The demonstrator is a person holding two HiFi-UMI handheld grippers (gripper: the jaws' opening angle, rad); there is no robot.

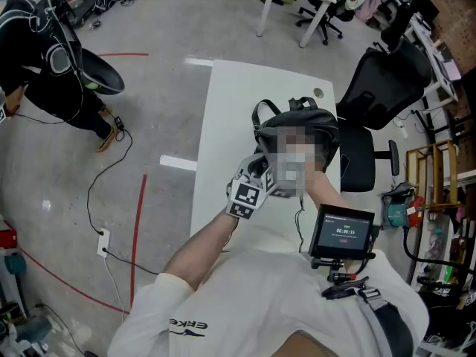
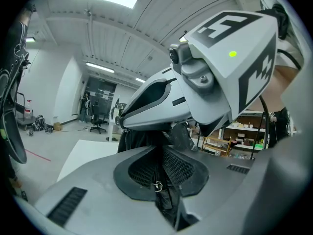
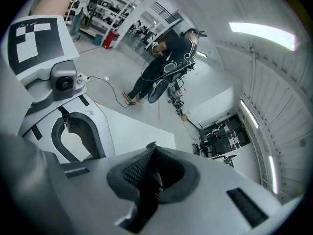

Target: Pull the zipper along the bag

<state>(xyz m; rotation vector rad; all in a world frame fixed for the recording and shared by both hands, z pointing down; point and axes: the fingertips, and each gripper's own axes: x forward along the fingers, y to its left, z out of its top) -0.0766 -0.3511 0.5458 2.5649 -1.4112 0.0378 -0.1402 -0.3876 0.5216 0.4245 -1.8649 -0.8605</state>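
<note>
the left gripper (image 2: 160, 176) has its jaws pressed together on a fold of black fabric from the bag (image 1: 297, 117). a small metal ring (image 2: 157, 185), most likely part of the zipper slider, sits right at the pinch line between the mesh pads (image 2: 182, 168). the right gripper (image 3: 149, 173) is closed too, with a dark strip caught between its jaws. it looks like bag cloth or the pull tab, but i cannot tell which. the two tools are close together, and each shows in the other's view.

in the head view the bag is a black backpack standing on the white table (image 1: 223, 110), toward its far end, with its carry loop and straps on top. the grippers meet it on the near side, partly under a blurred patch. a black office chair (image 1: 387, 88) stands beside the table. a person in black (image 1: 44, 58) is well off to the left on the floor, and a small screen (image 1: 342, 231) hangs at the wearer's chest.

the bag reads as soft and light, so its cloth will likely bunch and follow a pull rather than resist it. one gripper should anchor the fabric just beside the zipper track to hold it taut. the other should take the small, stiff pull tab or ring, which is smooth metal and easy to lose. pulling in line with the track should stop the slider from jamming on slack cloth.
</note>
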